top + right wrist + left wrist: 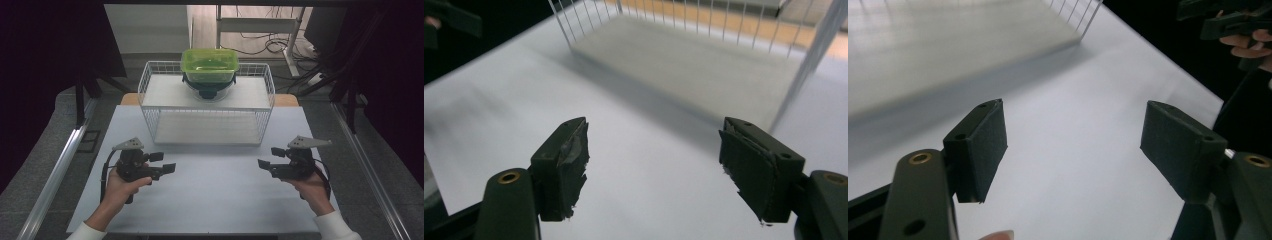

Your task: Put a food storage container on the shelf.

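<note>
Both the left gripper (169, 162) and right gripper (266, 157) hovered, jaws spread and empty, seemingly before reaching for the green container (209, 64) on the wire rack (206, 126).

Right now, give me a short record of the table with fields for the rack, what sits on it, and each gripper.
surface: white table
rack: white wire rack, at the far middle of the table
on top of rack: green lidded container, resting on a dark bowl-like thing
lower shelf of rack: nothing on it
left gripper: open, nothing between its jaws, in the person's left hand, in front of the rack
right gripper: open, nothing between its jaws, in the right hand
grippers: pointing toward each other, apart
</note>
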Action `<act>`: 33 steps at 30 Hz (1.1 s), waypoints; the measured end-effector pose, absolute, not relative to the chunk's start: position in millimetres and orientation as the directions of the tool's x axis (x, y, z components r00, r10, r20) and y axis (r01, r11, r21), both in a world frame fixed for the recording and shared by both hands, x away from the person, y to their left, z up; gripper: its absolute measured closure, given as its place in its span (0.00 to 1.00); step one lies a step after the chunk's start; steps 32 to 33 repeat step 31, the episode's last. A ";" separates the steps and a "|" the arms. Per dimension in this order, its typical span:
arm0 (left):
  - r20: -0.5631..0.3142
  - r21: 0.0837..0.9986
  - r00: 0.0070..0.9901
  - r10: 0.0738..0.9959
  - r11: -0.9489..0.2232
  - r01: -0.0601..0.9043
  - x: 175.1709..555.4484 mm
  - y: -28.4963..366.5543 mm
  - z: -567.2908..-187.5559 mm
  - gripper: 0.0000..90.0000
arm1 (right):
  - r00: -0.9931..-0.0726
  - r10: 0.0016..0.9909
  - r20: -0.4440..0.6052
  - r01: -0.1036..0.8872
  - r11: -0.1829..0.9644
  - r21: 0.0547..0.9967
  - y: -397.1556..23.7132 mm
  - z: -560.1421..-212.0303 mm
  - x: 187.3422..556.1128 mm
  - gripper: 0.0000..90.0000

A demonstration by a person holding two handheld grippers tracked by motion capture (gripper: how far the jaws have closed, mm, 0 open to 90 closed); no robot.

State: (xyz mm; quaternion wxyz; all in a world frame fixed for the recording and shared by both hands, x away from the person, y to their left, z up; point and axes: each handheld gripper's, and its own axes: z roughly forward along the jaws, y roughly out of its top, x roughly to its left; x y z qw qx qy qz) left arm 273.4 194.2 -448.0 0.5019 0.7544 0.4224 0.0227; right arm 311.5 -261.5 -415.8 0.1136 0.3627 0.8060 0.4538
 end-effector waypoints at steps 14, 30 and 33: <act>-0.273 0.744 0.608 0.745 -0.237 0.624 256.9 188.8 -488.9 0.28 | -0.694 0.704 0.148 0.563 0.403 0.722 -265.8 -476.0 311.5 0.30; -0.246 0.761 0.594 0.766 -0.227 0.608 254.6 194.9 -487.3 0.27 | -0.706 0.695 0.135 0.512 0.369 0.776 -265.5 -466.5 309.0 0.27; -0.246 0.761 0.594 0.766 -0.227 0.608 254.6 194.9 -487.3 0.27 | -0.708 0.695 0.129 0.504 0.369 0.781 -264.9 -466.7 310.2 0.26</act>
